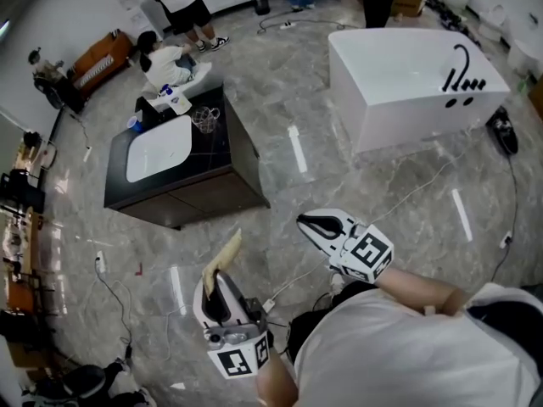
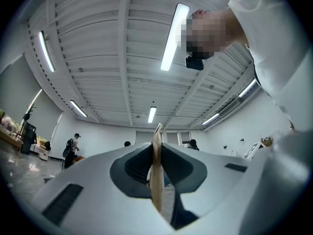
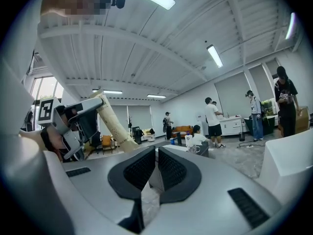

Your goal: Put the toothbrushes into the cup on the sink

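My left gripper is shut on a toothbrush in a beige paper wrapper, which sticks up and forward from the jaws. In the left gripper view the wrapper stands edge-on between the pads, pointing at the ceiling. My right gripper is held level to its right, jaws together with nothing between them. The right gripper view shows the wrapped toothbrush in the left gripper at the left. The cup, a see-through wire one, stands on the dark vanity beside the white sink, well ahead of both grippers.
A white bathtub stands at the right. A person crouches right behind the vanity and others stand further back. Cables trail over the grey marble floor, and clutter lines the left wall.
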Demonstrator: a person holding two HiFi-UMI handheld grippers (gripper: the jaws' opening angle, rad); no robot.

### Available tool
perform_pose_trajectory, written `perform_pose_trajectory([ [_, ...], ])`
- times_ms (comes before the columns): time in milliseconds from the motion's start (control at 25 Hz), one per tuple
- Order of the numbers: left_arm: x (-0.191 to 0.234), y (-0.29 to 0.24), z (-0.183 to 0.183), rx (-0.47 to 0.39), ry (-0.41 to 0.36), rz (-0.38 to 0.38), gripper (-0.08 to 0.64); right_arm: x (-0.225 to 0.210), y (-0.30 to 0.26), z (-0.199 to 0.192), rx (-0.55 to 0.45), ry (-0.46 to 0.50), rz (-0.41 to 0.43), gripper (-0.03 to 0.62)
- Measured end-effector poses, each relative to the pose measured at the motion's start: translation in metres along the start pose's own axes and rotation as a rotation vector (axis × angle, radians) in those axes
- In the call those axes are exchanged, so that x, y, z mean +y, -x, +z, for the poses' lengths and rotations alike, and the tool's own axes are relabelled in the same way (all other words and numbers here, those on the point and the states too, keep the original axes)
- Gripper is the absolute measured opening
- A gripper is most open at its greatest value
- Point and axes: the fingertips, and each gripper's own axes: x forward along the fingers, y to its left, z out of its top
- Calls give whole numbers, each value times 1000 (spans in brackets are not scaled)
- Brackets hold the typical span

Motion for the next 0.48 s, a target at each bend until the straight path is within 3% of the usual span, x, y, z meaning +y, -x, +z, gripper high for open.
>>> perform_pose_trajectory([
  [480, -27, -31, -8, 23, -31, -6, 55, -17, 5, -5, -8, -65, 55, 44],
])
